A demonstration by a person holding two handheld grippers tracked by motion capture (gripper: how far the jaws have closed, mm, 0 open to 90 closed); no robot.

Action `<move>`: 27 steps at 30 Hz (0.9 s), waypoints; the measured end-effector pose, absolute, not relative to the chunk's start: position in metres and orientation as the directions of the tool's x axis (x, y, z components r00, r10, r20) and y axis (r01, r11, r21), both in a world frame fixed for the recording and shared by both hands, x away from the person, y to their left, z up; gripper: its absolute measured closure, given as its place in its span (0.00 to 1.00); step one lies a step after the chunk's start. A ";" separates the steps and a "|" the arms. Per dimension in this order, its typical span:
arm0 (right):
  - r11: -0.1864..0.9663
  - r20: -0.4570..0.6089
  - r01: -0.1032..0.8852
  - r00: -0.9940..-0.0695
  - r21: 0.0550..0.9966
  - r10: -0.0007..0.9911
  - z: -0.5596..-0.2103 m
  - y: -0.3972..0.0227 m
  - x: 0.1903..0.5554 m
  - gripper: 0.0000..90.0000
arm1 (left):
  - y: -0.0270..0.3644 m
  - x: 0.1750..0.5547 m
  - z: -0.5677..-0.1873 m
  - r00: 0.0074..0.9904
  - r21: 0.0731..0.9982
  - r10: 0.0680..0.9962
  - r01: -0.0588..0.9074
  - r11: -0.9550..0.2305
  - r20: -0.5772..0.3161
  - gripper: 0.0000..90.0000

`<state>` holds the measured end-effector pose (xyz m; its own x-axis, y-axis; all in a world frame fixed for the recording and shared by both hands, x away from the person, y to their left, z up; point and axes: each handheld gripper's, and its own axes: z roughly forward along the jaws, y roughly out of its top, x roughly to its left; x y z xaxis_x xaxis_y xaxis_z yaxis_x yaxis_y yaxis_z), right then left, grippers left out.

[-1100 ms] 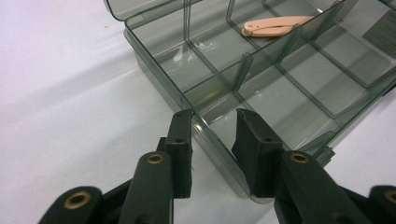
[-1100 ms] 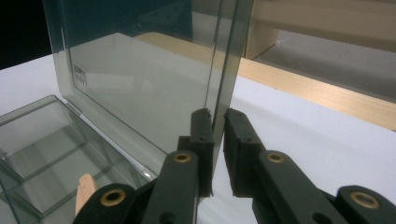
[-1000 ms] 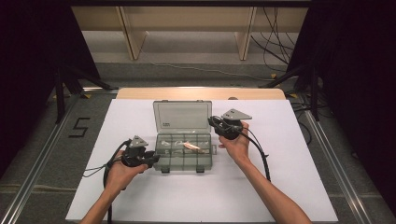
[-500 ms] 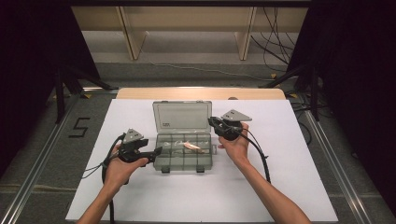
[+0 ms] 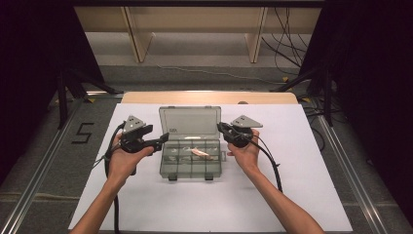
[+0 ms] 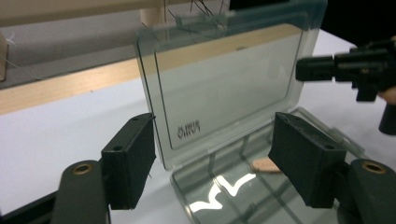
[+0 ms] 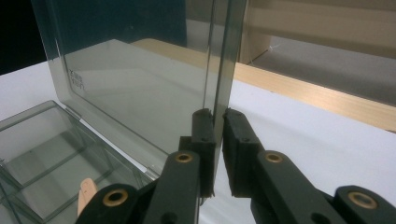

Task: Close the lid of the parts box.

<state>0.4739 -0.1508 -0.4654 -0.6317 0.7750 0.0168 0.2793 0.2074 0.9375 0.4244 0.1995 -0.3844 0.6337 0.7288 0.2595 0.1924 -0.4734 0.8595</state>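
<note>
— Since a second ago the left gripper [image 5: 163,141] has drawn back from the front left of the compartment box [image 5: 191,163] and up beside its left edge; its jaws have just been opening and stand spread, nothing between them.

— And the right gripper [image 7: 218,122]?

— It pinches the right edge of the upright clear lid [image 7: 140,88]. That box sits mid-table on the white sheet [image 5: 302,195], a small tan piece [image 5: 199,152] inside.
</note>
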 end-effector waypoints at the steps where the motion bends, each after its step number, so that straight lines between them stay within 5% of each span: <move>1: 0.205 0.015 0.274 -0.631 0.939 0.776 -0.466 -0.150 0.474 0.93 | 0.199 0.426 -0.382 0.629 0.862 0.733 0.192 -0.470 0.260 0.34; 16: 0.211 0.012 0.280 -0.628 0.937 0.778 -0.465 -0.151 0.472 0.93 | 0.201 0.450 -0.361 0.587 0.893 0.778 0.197 -0.405 0.223 0.40; 27: 0.213 0.012 0.284 -0.626 0.935 0.780 -0.465 -0.151 0.472 0.93 | 0.199 0.466 -0.350 0.578 0.898 0.786 0.195 -0.395 0.220 0.71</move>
<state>0.4720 -0.1507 -0.4650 -0.6257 0.7800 0.0121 0.2838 0.2131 0.9349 0.4659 0.1991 -0.3497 0.5775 0.7861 0.2201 0.1949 -0.3946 0.8979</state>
